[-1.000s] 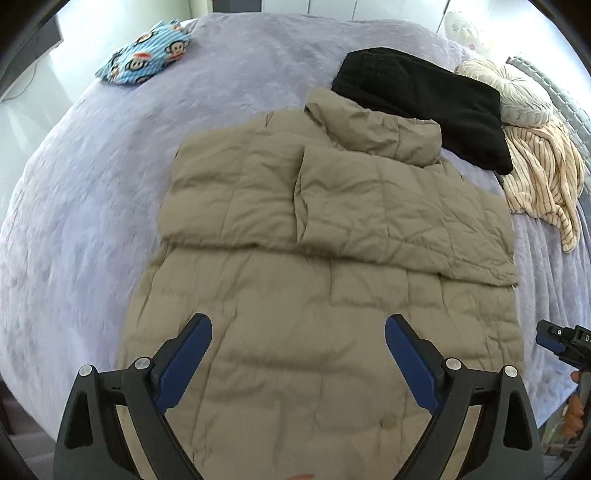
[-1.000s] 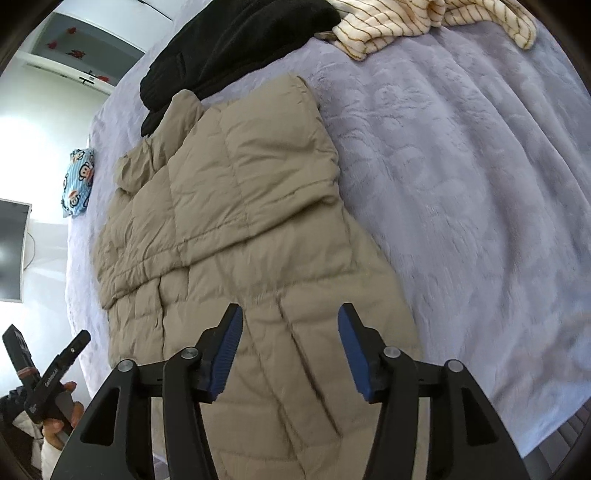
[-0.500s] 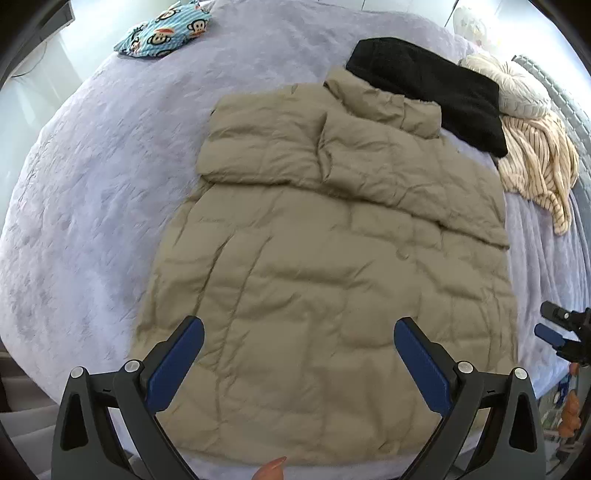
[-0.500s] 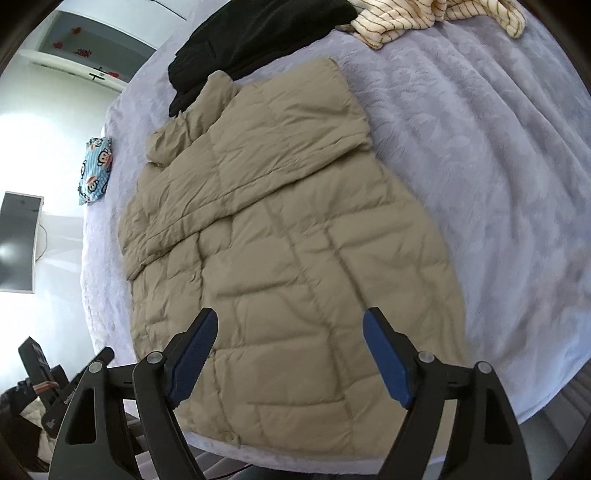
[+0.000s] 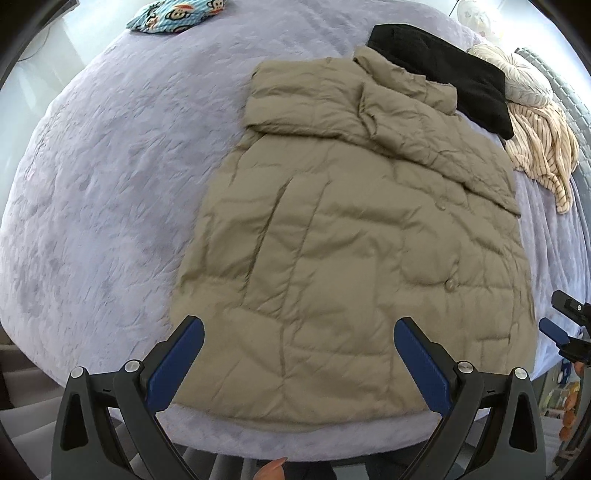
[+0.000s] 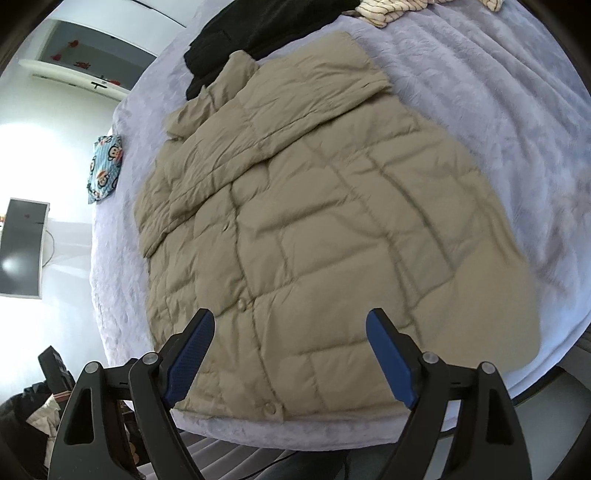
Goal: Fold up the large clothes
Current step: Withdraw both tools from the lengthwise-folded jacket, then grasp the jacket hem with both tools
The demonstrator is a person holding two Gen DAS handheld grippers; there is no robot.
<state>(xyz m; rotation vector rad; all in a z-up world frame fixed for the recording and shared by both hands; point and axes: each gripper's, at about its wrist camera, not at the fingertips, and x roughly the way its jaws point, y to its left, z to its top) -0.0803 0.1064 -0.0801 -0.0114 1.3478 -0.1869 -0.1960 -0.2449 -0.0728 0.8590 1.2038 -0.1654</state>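
Observation:
A tan quilted puffer jacket [image 5: 351, 236] lies flat on the lavender bed [image 5: 110, 177], collar away from me, both sleeves folded across its chest. It also shows in the right wrist view [image 6: 314, 229]. My left gripper [image 5: 299, 363] is open and empty, held above the jacket's hem near the bed's front edge. My right gripper [image 6: 291, 356] is open and empty above the hem too, and its tip shows at the right edge of the left wrist view [image 5: 569, 325].
A black garment [image 5: 443, 77], a cream knit pillow [image 5: 517, 77] and a striped cream garment [image 5: 543, 147] lie beyond the collar at right. A blue monkey-print cloth [image 5: 177, 14] lies at the far left. A monitor [image 6: 22, 247] hangs on the wall.
Both grippers have pulled back toward the bed's front edge and risen, so the whole jacket and its hem now show. The right gripper's jaws have opened wider.

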